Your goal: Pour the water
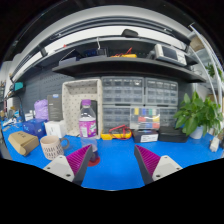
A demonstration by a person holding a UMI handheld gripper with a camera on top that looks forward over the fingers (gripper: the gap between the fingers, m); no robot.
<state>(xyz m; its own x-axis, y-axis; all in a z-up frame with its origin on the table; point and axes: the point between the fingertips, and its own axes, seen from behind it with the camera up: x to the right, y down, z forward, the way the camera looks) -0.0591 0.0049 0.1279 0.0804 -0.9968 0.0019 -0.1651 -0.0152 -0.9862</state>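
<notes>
A clear water bottle (88,121) with a pink label and cap stands upright on the blue table (115,165), beyond the left finger. A small dark cup-like thing on a red base (92,154) sits just ahead of the left finger. My gripper (112,160) is open and empty, its magenta pads (78,158) wide apart above the table, with only bare blue surface between them.
A woven basket (51,148), a brown bag (22,143) and purple and blue boxes (40,110) stand at the left. Drawer cabinets (125,100) and a box of coloured items (145,120) line the back. A green plant (200,112) stands at the right.
</notes>
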